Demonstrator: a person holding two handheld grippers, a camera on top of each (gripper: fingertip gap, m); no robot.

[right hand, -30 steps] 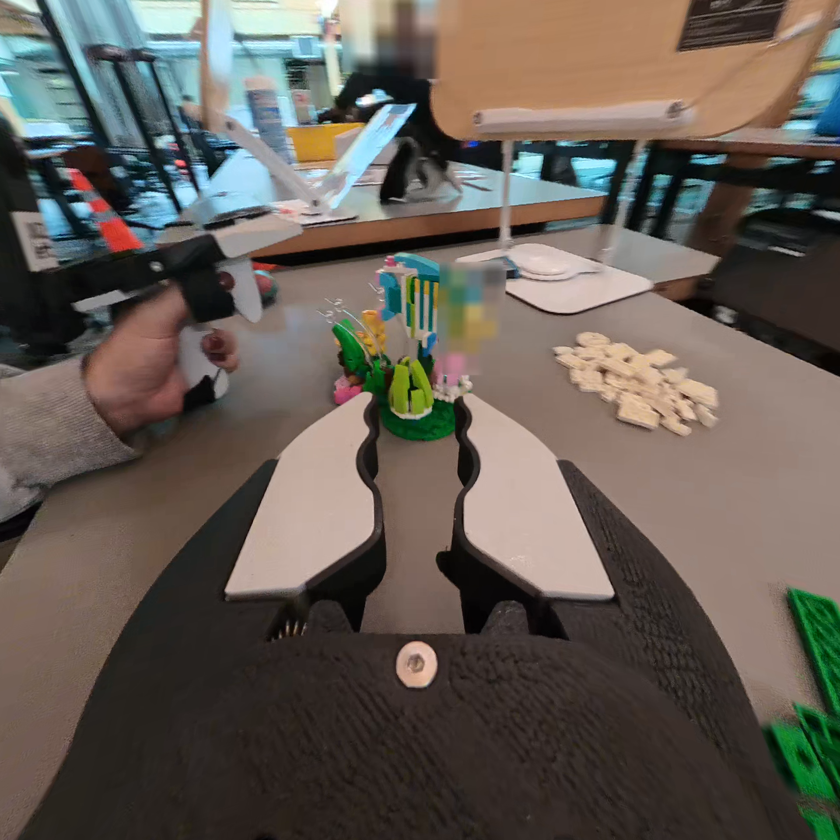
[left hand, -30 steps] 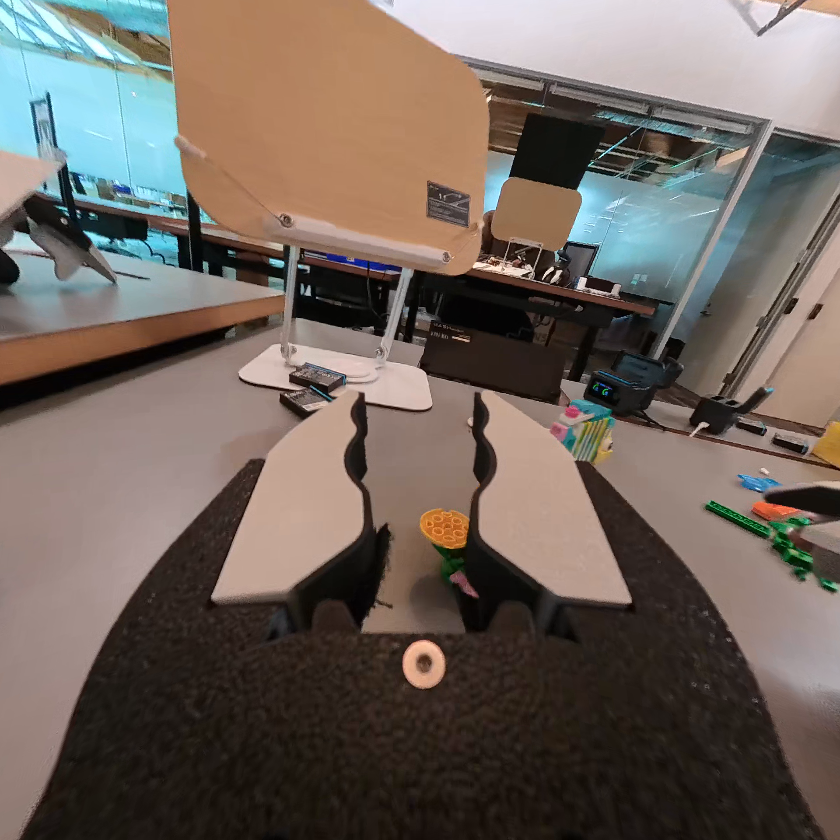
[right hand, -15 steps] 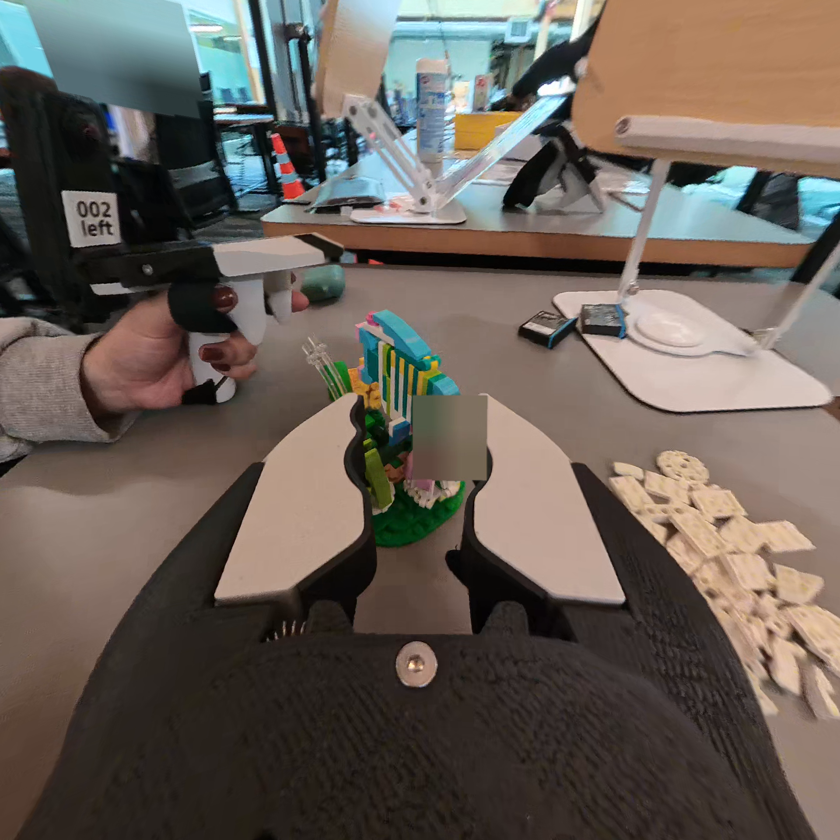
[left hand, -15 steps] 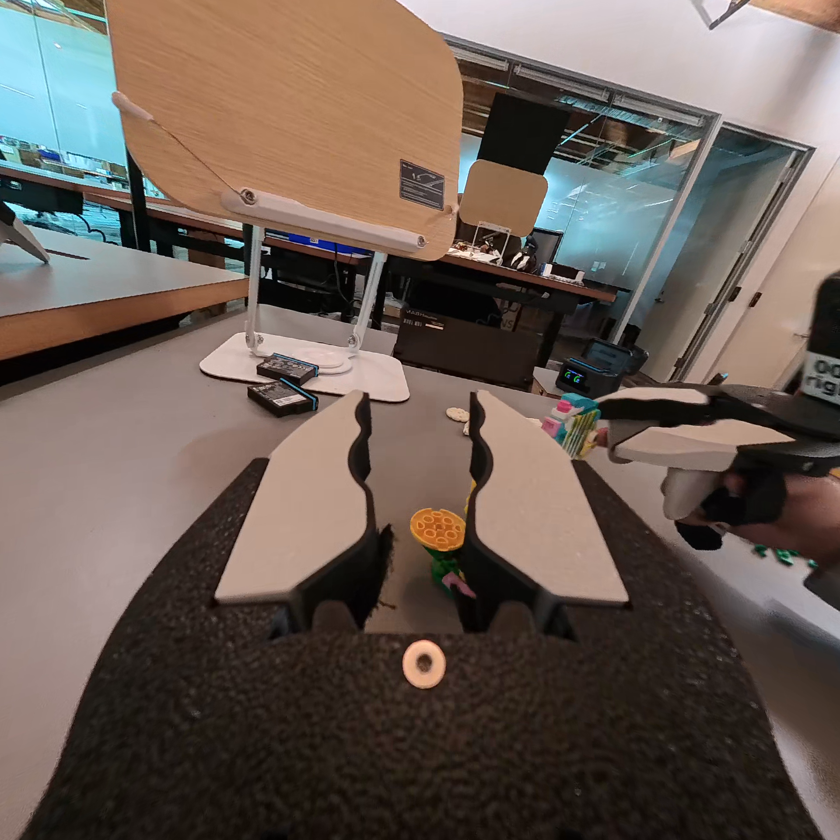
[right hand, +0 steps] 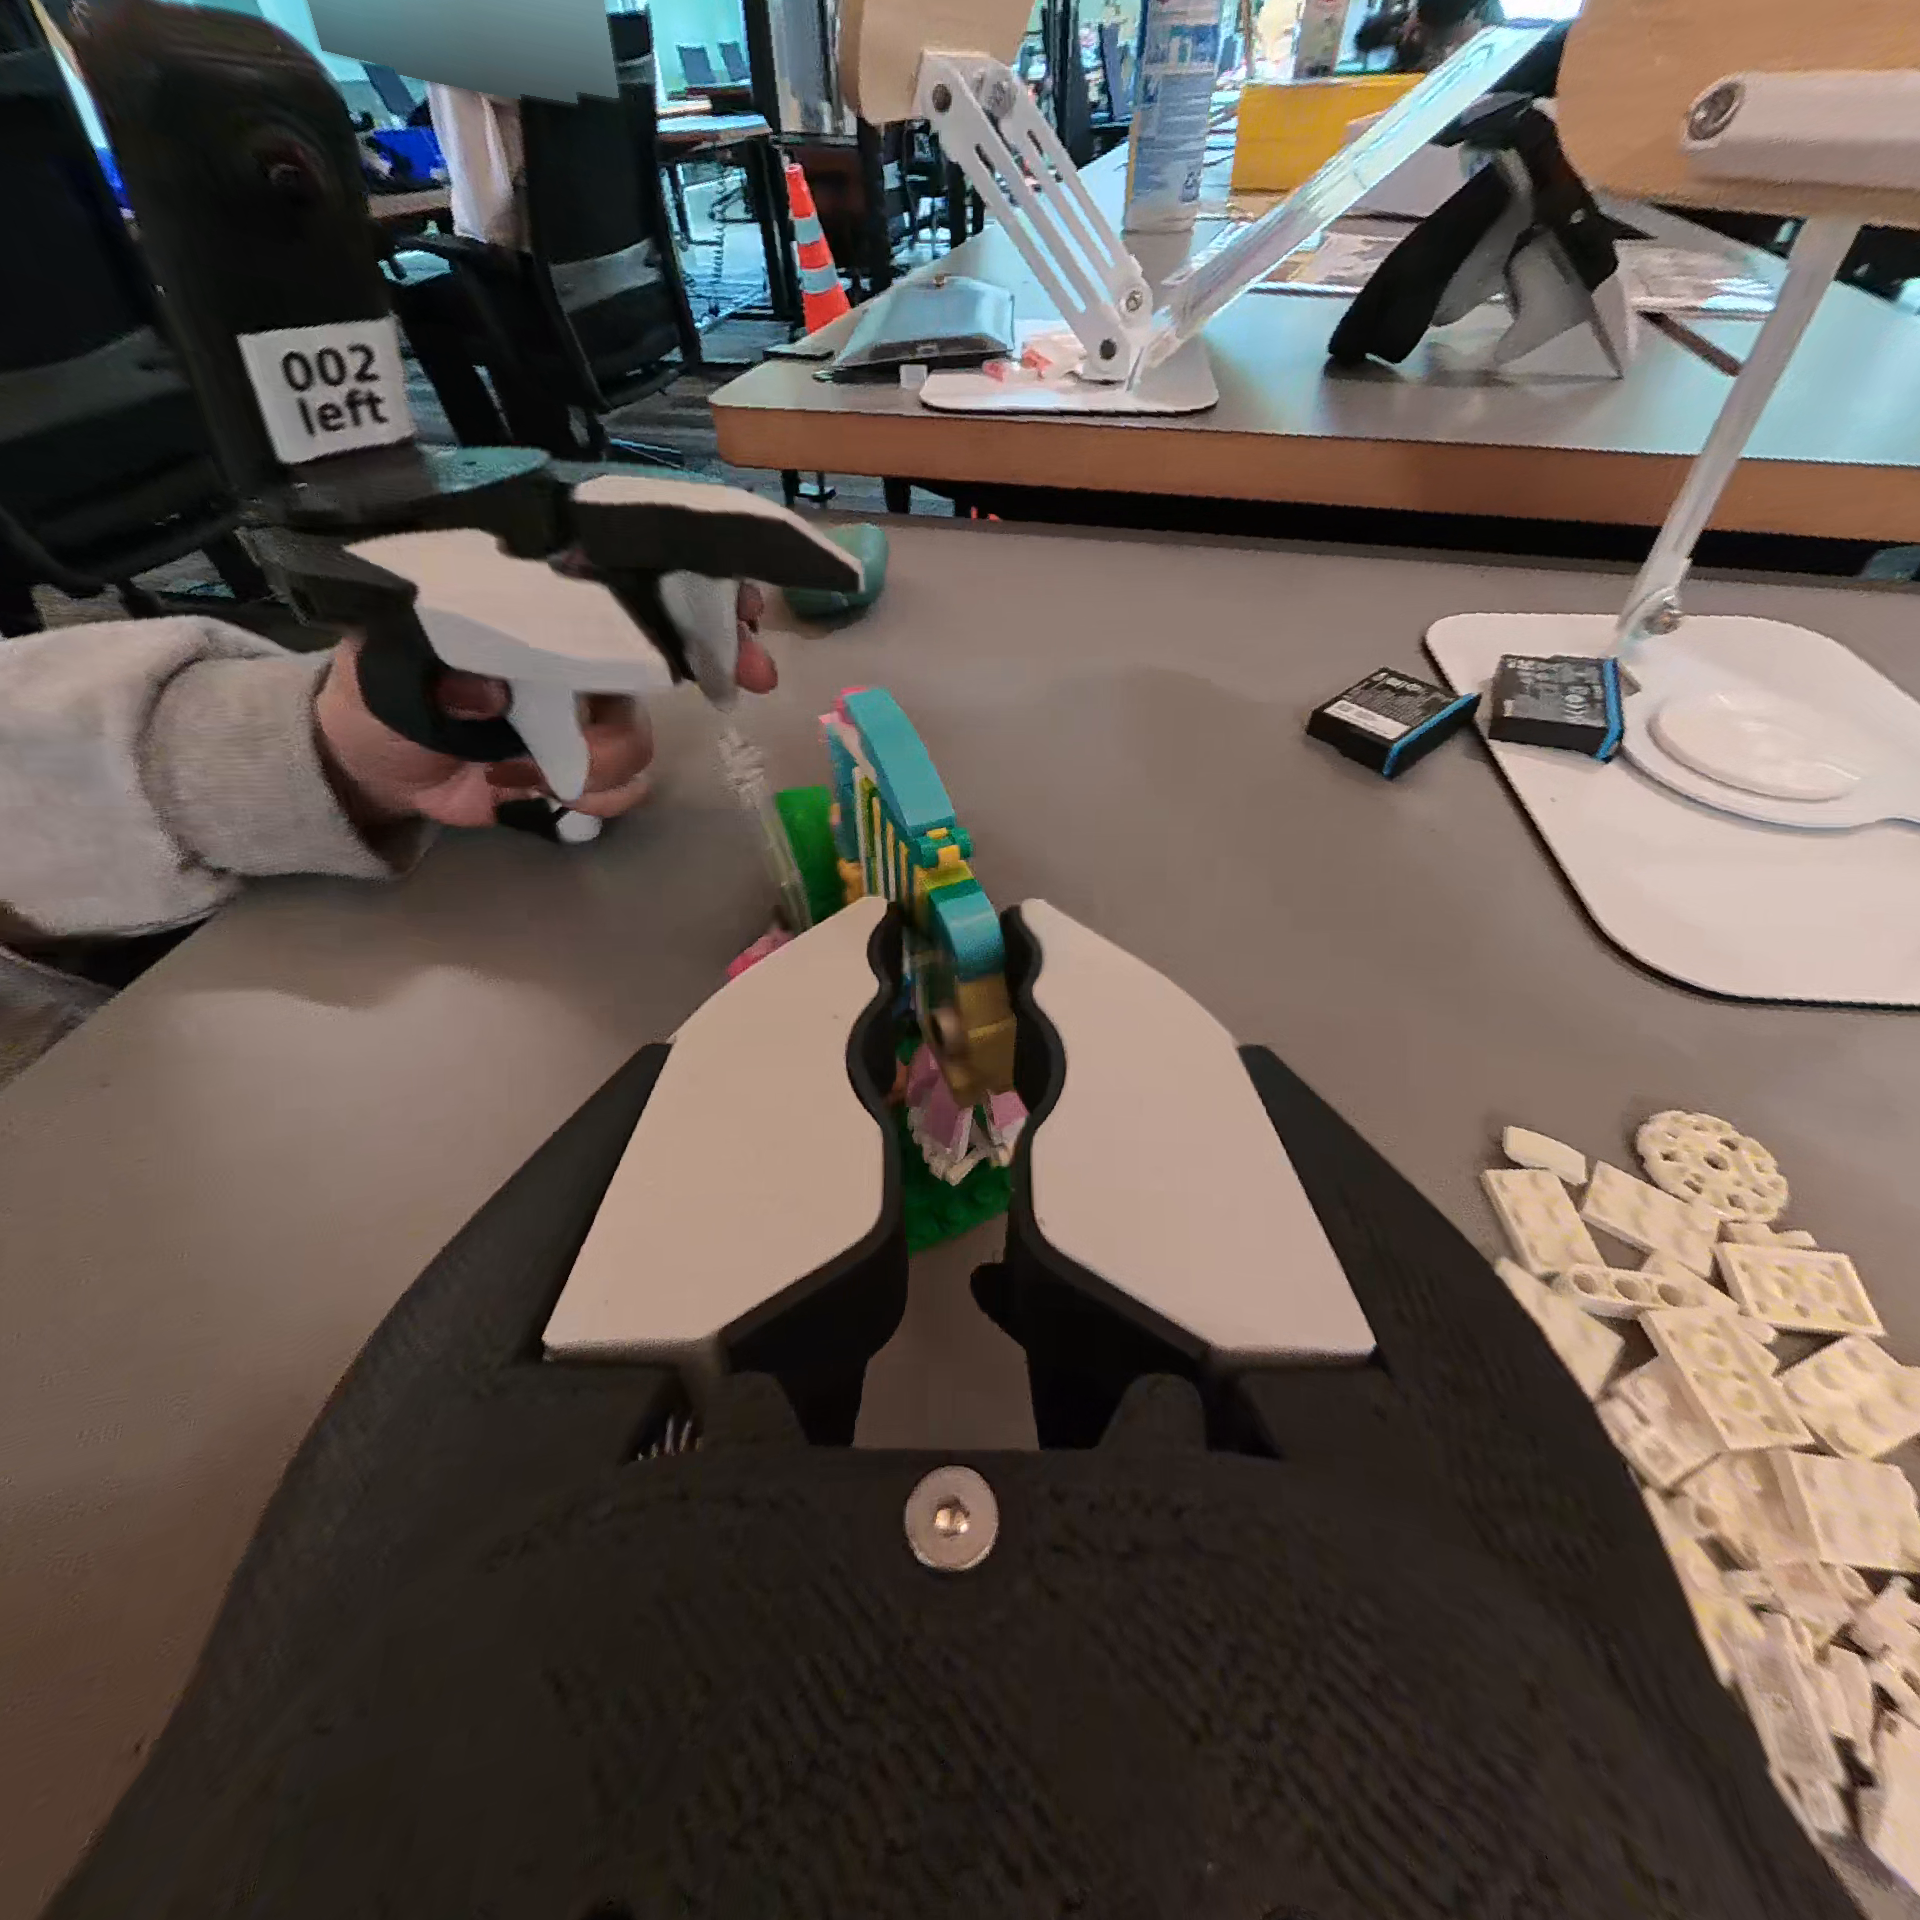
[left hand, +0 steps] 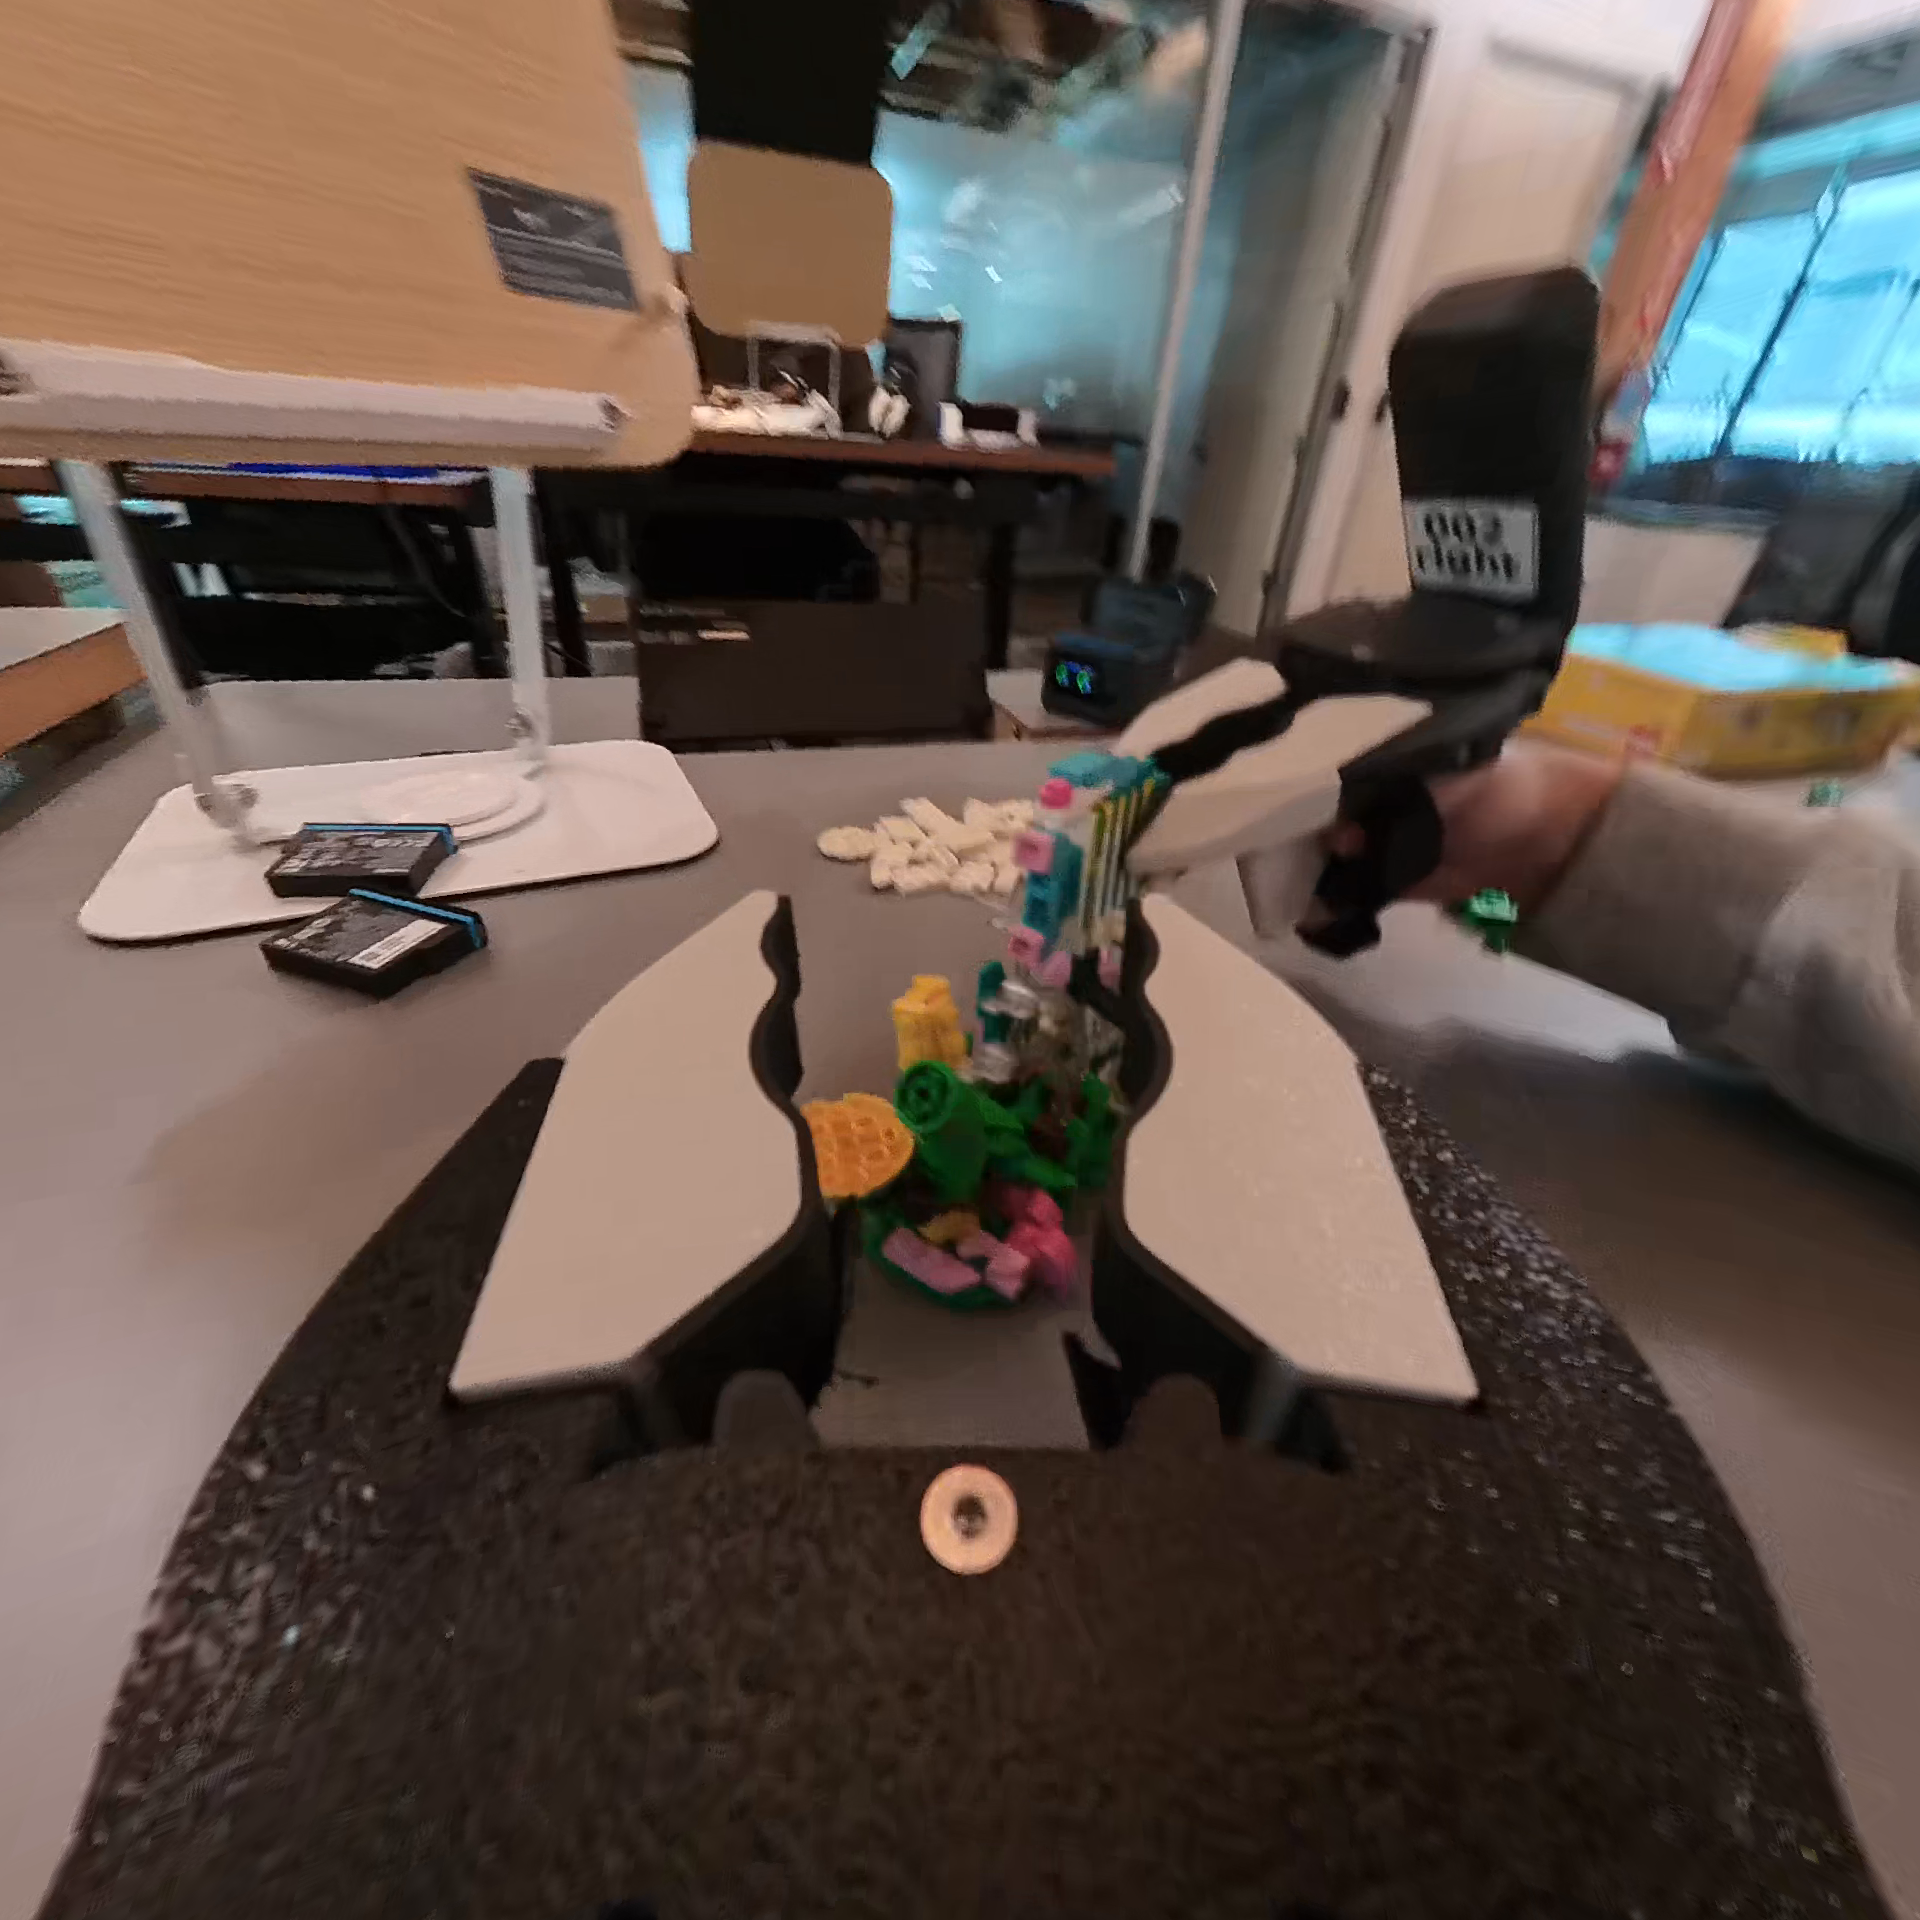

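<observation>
A colourful brick model (right hand: 894, 790) with a green base, a teal and yellow striped upright part and pink bits stands on the grey table (right hand: 1195, 831). My right gripper (right hand: 951, 914) is shut on the upright part, with both pads against it. The left wrist view shows the same grip at the model's top (left hand: 1081, 862), with the right gripper (left hand: 1153, 790) reaching in from the right. My left gripper (left hand: 961, 904) is open, with its fingers wide on either side of the model's low part. A small orange flower piece (left hand: 857, 1148) sits by its left finger. The left gripper also shows in the right wrist view (right hand: 764, 623), beside the model.
A pile of white brick pieces (right hand: 1714, 1351) lies to the right of the model. Two black battery packs with blue edges (left hand: 364, 862) (left hand: 374, 940) lie by a white stand base (left hand: 603, 821) under a wooden board. A yellow box (left hand: 1714, 707) and green pieces (left hand: 1491, 909) are far right. About 8 cm separates my left fingertips from my right.
My right gripper moved in around the model and closed on its upright part. My left gripper swung toward the model and opened wider; the orange flower went from its right finger to its left.
</observation>
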